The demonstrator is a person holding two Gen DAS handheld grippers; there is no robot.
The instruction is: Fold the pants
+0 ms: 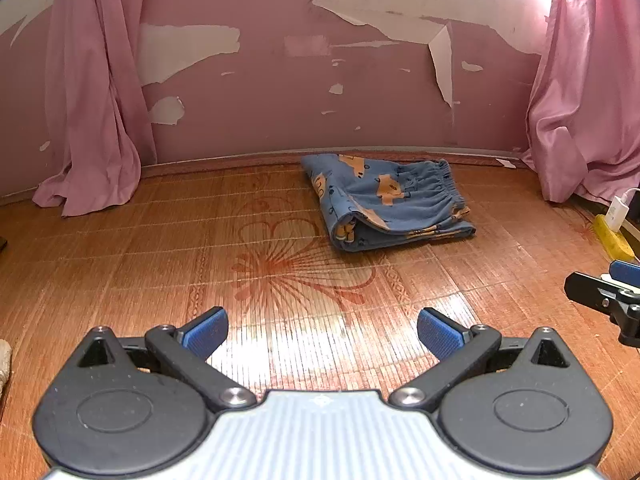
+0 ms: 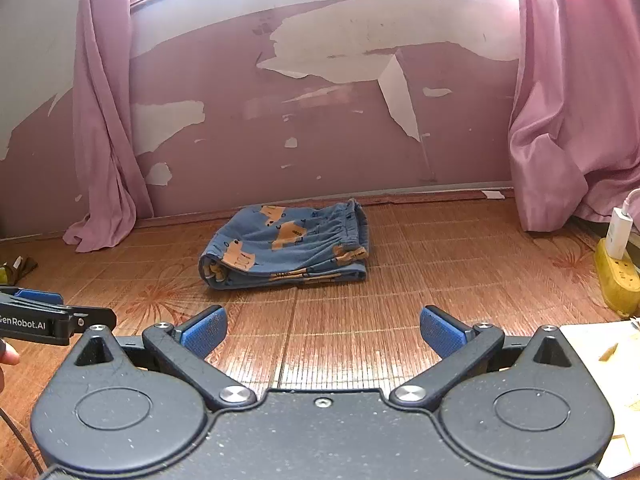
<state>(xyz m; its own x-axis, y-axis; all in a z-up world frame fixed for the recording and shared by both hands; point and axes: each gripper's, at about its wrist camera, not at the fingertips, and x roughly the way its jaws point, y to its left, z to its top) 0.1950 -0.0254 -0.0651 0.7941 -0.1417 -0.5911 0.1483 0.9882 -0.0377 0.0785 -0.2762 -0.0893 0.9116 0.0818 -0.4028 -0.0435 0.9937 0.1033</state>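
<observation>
Soft blue printed cloth pants (image 2: pixel 286 250) lie matt on a glossy woven bamboo mat (image 1: pixel 160 264). Thin pink cloth curtains (image 1: pixel 94 92) hang against a peeling, flaking pink painted wall (image 1: pixel 260 92).

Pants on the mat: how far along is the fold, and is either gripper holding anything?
Done: the pants lie as a compact folded bundle on the bamboo mat near the wall, waistband at the right end. In hand: nothing; the left gripper and right gripper are both open, short of the bundle. Left: apparently nothing, perhaps tidying.
</observation>
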